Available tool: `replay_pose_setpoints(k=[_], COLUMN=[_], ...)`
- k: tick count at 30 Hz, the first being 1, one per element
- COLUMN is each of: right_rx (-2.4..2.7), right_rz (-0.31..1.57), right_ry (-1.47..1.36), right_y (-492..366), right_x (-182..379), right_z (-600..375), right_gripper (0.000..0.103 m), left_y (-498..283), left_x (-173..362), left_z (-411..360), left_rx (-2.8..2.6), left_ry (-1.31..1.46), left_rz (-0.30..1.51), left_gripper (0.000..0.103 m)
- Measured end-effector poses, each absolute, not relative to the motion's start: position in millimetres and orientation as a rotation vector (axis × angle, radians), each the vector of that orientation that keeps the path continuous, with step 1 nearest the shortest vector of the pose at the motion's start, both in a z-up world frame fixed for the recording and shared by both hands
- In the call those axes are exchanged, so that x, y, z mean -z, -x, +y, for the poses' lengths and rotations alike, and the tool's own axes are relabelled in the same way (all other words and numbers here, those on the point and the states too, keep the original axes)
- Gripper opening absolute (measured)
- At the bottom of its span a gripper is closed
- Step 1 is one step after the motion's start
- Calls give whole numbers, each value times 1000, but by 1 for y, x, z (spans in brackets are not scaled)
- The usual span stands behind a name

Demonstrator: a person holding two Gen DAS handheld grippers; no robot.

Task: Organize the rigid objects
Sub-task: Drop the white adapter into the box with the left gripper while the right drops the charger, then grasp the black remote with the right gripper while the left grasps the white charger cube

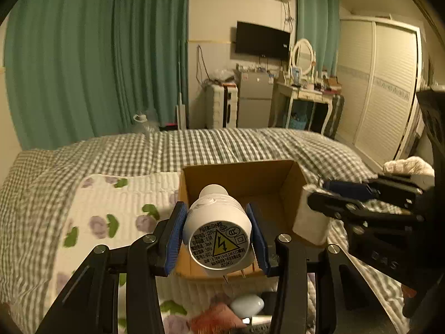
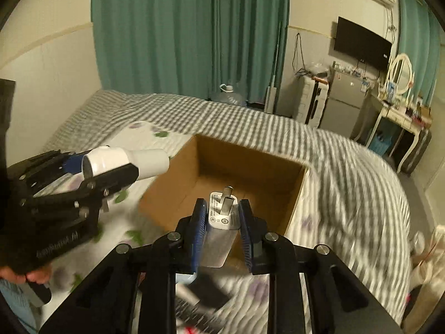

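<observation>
My left gripper [image 1: 218,224] is shut on a white plug-in LED night light [image 1: 217,228], its label and two prongs facing the camera, held over the near edge of an open cardboard box [image 1: 242,178] on the bed. My right gripper [image 2: 222,217] is shut on a white USB charger [image 2: 222,217] with its prongs pointing forward, above the near rim of the same box [image 2: 250,172]. In the right wrist view the left gripper [image 2: 119,167] with the night light [image 2: 125,162] is at the box's left. In the left wrist view the right gripper [image 1: 319,194] holds the charger [image 1: 311,220] at the box's right.
The box stands on a floral quilt [image 1: 116,203] over a checked bedspread [image 1: 250,144]. Small items [image 1: 244,306] lie on the quilt below the left gripper. Beyond the bed are green curtains, a fridge [image 1: 254,103], a dressing table [image 1: 308,97] and a wardrobe.
</observation>
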State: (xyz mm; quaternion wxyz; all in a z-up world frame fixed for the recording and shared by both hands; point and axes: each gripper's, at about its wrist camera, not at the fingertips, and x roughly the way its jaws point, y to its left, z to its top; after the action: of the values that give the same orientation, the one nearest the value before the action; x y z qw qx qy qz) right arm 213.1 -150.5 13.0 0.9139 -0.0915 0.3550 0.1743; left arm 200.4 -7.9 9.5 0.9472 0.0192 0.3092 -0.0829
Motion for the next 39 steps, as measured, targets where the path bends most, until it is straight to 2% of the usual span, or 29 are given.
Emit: replay_pose_setpoints(k=[7,12,13,14,16,20,27,34,39], right_rx=[-328,-344,-343,-338,-322,-296,-295,-330,-355], right_rz=[817,820,816,811,792,740,693,745,850], right_ry=[155,112,95,66,36,65,154,190,273], right_y=[-277,-288,-285,-283,-276,-243,-159,-102,-90], right_x=[45,61,62,59,48,16,-25,0,60], right_z=[-153,-166,-169,-174,-180,-185,-183,-168,-147], right_gripper=[23,24,25,28,53,54,78,79,79], left_y=[-247,-252,-249,-245,-236,-209,-137,-77,-60], left_x=[46,62,62,59,52,31,-2,6,37], left_z=[-12,-15,-16,-17,-18,-15,-1,14,26], left_rx=[163,164,165,163,145,126,98,66,57], left_ry=[-66,-90,-90,-93,-99,-107,-112,-127,-97], left_rz=[741,745,744,735,715,707,673,679,741], left_gripper=[45,47,51,60,71,72,80,82,82])
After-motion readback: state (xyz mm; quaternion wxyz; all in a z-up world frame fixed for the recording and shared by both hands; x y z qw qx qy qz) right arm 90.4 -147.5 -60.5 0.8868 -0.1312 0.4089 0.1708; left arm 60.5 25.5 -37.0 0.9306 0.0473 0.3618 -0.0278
